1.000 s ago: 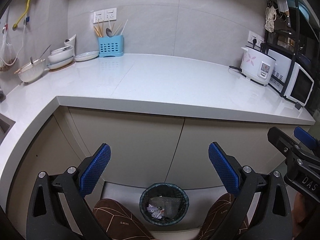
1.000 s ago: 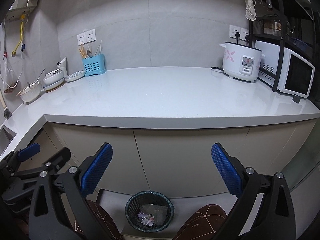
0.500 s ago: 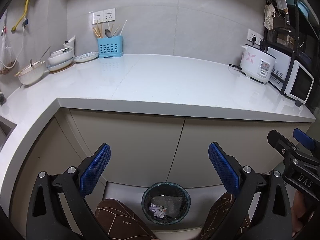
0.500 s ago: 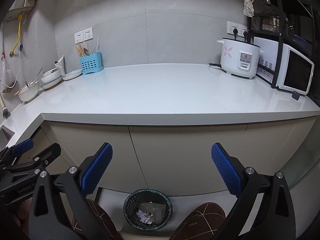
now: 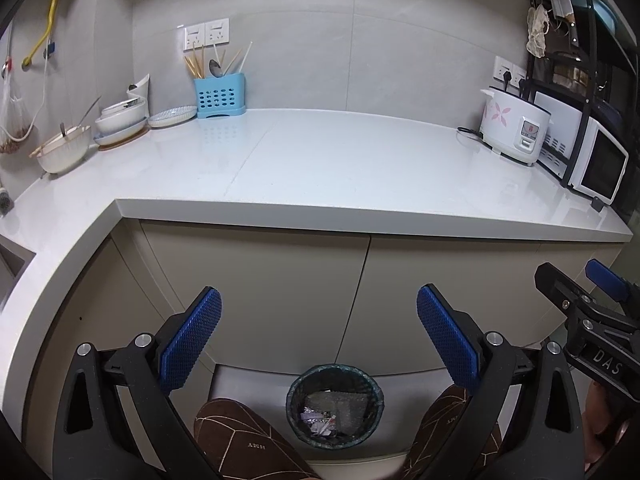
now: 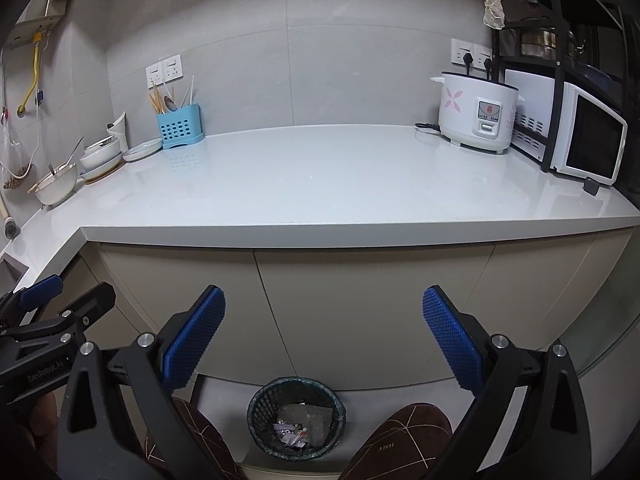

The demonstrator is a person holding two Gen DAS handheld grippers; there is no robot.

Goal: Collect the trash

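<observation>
Both grippers, left gripper [image 5: 318, 336] and right gripper [image 6: 323, 338], hang above the bin [image 6: 296, 418] with jaws wide apart and empty, probably because the trash [image 6: 294, 436] already lies inside it, below the counter [image 6: 320, 184].

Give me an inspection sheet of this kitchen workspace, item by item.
Surface: white countertop, middle bare.
Job's things: bin on floor, scraps inside.
Clutter: bowls, blue utensil caddy, rice cooker, microwave.
Grippers: left gripper and right gripper open, holding nothing.
Cables: black cord beside rice cooker.
Surroundings: beige cabinets, grey tiled wall, brown slippers beside bin.
</observation>
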